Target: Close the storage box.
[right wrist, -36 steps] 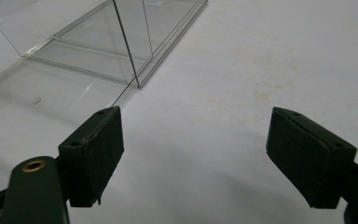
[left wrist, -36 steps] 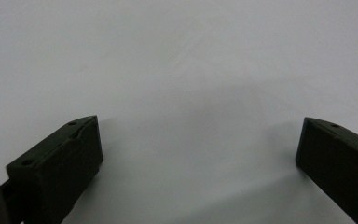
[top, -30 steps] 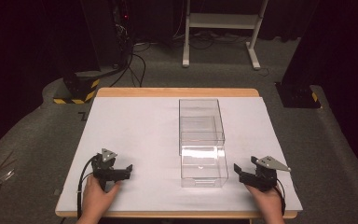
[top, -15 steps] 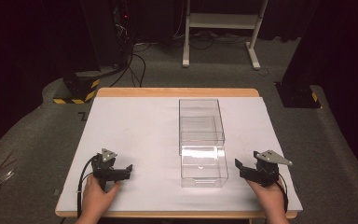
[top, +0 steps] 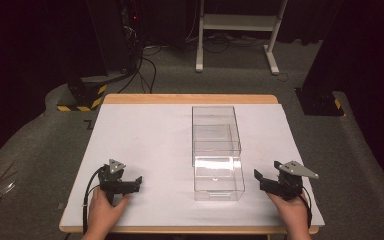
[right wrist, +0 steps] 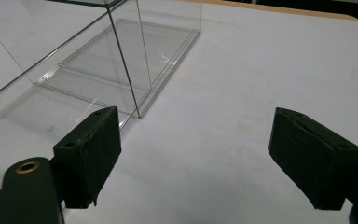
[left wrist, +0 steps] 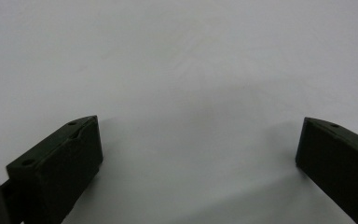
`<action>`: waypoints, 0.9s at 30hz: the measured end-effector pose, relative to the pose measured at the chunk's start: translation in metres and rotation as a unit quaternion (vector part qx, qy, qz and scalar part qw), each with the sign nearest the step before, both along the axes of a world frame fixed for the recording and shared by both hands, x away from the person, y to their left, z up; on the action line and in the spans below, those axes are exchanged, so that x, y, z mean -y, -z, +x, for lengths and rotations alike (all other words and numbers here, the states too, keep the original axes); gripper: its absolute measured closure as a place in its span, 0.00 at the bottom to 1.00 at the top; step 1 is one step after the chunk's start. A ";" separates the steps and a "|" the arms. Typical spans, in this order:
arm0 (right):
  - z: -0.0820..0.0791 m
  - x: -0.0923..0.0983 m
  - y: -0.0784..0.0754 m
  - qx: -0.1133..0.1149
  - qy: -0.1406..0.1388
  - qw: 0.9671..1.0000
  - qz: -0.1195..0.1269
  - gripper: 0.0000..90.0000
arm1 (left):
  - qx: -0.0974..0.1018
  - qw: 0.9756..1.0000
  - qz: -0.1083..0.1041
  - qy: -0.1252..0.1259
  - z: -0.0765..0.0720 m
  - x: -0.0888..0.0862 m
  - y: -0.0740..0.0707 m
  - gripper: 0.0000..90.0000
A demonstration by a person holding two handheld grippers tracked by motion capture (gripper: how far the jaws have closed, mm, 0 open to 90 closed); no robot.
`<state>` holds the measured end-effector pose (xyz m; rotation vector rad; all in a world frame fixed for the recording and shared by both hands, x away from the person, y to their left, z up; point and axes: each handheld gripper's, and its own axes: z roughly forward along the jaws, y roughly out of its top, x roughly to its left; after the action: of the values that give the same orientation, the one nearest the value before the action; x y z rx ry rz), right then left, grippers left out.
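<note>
You're working in a lab-like recording room: black curtains (top: 25, 60) all around, grey carpet (top: 360, 150), cables (top: 145, 65) trailing behind the white-covered counter (top: 145, 140), hazard-striped stand bases (top: 80, 97) at far left.

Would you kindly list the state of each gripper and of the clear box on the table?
left gripper: open, empty, low over the table.
right gripper: open, empty, beside the box, not touching it.
clear box: upright, nothing visible inside, its near section drawn out toward the person.
</note>
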<state>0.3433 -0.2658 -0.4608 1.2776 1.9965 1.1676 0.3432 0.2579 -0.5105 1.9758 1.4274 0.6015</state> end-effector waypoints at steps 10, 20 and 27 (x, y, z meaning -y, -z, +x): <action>-0.007 0.001 -0.005 0.010 -0.005 1.000 0.002 0.19 | 0.000 1.000 0.000 0.000 0.000 0.000 0.000 0.01; -0.019 0.001 -0.016 0.032 -0.011 0.999 0.010 0.19 | 0.000 1.000 0.000 0.000 0.000 0.000 0.000 0.01; -0.026 -0.003 -0.022 0.041 -0.021 0.999 0.013 0.19 | 0.000 1.000 0.000 0.000 0.000 0.000 0.000 0.01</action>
<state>0.3169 -0.2629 -0.4386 1.1855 1.9637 1.2495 0.3432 0.2579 -0.5105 1.9754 1.4273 0.6009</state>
